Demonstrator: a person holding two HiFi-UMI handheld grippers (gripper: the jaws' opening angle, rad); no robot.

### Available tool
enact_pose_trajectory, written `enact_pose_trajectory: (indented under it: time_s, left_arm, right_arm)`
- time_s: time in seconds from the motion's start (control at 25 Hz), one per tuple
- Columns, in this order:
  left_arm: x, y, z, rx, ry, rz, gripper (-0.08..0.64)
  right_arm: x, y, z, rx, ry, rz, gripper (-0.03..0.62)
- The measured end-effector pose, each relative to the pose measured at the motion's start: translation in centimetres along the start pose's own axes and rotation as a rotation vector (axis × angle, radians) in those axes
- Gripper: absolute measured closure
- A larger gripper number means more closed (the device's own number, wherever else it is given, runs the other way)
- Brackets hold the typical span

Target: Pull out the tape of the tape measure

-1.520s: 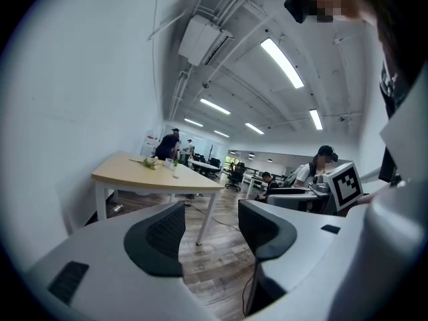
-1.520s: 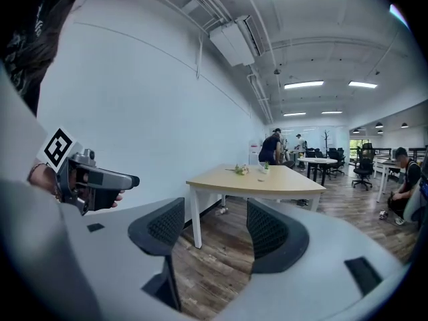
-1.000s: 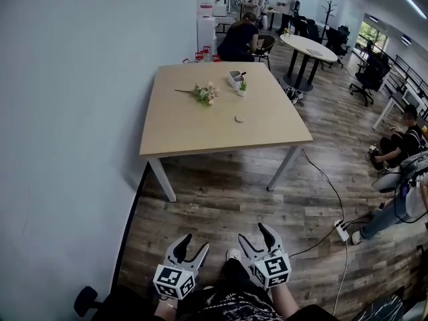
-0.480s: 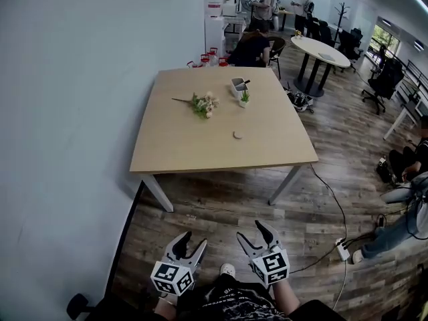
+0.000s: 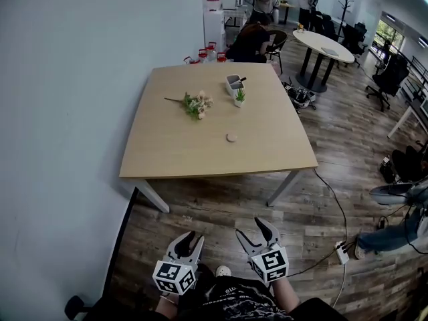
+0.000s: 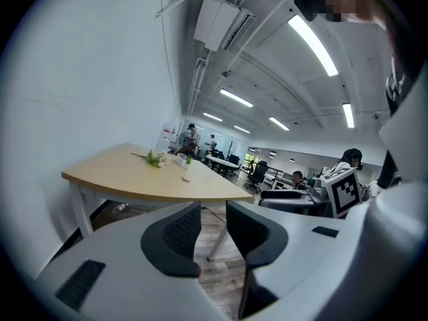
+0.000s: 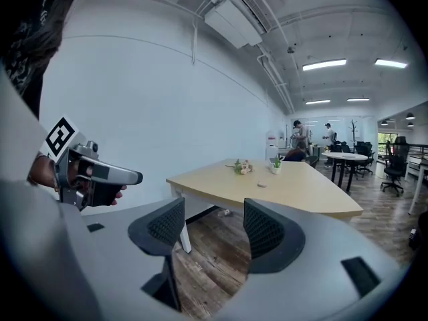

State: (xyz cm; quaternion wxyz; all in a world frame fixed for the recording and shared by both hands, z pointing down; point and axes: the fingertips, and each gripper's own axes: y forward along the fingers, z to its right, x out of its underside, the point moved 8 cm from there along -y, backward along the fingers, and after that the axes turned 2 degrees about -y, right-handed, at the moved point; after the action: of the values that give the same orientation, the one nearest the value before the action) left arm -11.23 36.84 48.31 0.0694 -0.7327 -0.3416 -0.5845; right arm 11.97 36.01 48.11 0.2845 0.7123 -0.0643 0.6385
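Down by your waist, your grey left gripper (image 5: 190,241) has just been closing to a narrow gap with nothing between its jaws. Your matching right gripper (image 5: 252,229) stands wide and empty. Ahead, the small round beige tape measure (image 5: 231,138) lies untouched on the square light-wood table (image 5: 167,162), so every step remains. You've stepped closer than before.

The light wooden bench (image 5: 167,149) stands on white legs on the plank floor (image 5: 221,209). A sprig of flowers (image 5: 194,103) lies toward its far side. Just right of it stand a white cup (image 5: 233,81) and a small potted plant (image 5: 239,97). A small round disc (image 5: 231,138) lies nearer, apart from them.
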Motion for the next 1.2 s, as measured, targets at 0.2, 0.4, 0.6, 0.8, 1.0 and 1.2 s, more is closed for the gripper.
enact_pose_trajectory:
  time_s: [0.2,0.4,0.6,0.8,1.0,1.2]
  left_arm:
    - [-0.7,1.8,-0.5,0.009,0.029,-0.016,0.38]
    - [-1.8,5.3,-2.3,0.041,0.035,-0.029,0.357]
    - [-3.6,10.1,-5.3,0.09,0.058,-0.045,0.344]
    - [-6.4,14.6,-9.0,0.131,0.066,-0.065,0.337]
    - [-9.5,18.8,-13.4,0.169,0.091,-0.079,0.337]
    - [-11.1,22.3,-17.9,0.177,0.115,-0.114,0.337]
  right_arm:
    - [0.4,1.2,0.9,0.0,0.016,-0.017,0.304]
    - [0.1,3.4,2.8,0.055,0.03,-0.019,0.304]
    - [-0.4,7.2,5.2,0.105,0.049,-0.033,0.304]
    - [-2.5,11.7,7.0,0.145,0.057,-0.04,0.304]
    - [-4.6,16.7,8.4,0.189,0.057,-0.045,0.304]
    - [-6.0,20.9,9.7,0.244,0.075,-0.054,0.304]
